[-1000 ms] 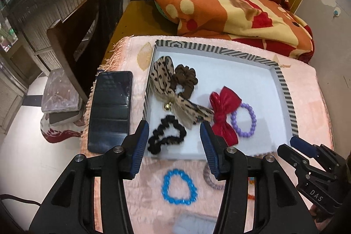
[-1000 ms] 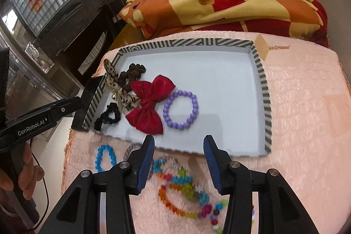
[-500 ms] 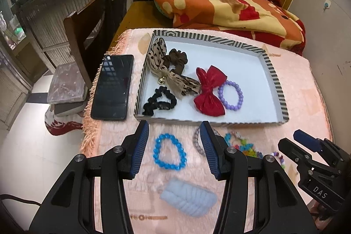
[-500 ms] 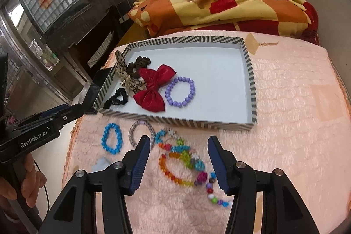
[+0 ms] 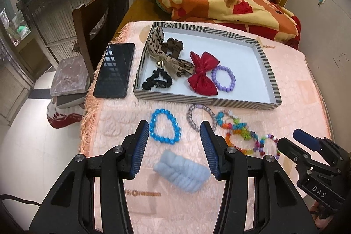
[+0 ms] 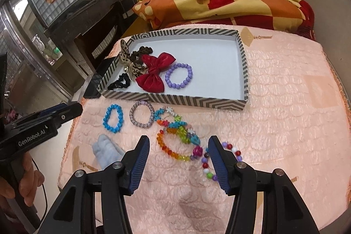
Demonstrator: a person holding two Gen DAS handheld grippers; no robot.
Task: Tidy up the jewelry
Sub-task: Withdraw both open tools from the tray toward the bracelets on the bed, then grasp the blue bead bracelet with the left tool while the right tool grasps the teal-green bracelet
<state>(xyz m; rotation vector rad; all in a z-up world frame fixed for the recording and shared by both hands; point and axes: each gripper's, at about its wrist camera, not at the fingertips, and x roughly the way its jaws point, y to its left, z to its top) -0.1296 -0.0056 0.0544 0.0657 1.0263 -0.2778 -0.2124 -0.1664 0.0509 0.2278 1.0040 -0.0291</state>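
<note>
A striped tray holds a red bow, a purple bead bracelet, a black scrunchie, a leopard bow and a brown scrunchie. In front of it on the pink cloth lie a blue bead bracelet, a grey spiral hair tie, rainbow bead bracelets and a pale blue fluffy piece. My left gripper hangs open above the blue bracelet. My right gripper is opening above the rainbow beads, with nothing pressed between its pads.
A black phone lies left of the tray at the cloth's fringe. A wooden chair stands beyond the left edge. A folded orange and yellow blanket lies behind the tray. A hand holds the left tool.
Both grippers have drawn back from the tray toward the near edge, so the loose bracelets and the blue fluffy piece came into view. The right jaws stand wider.
</note>
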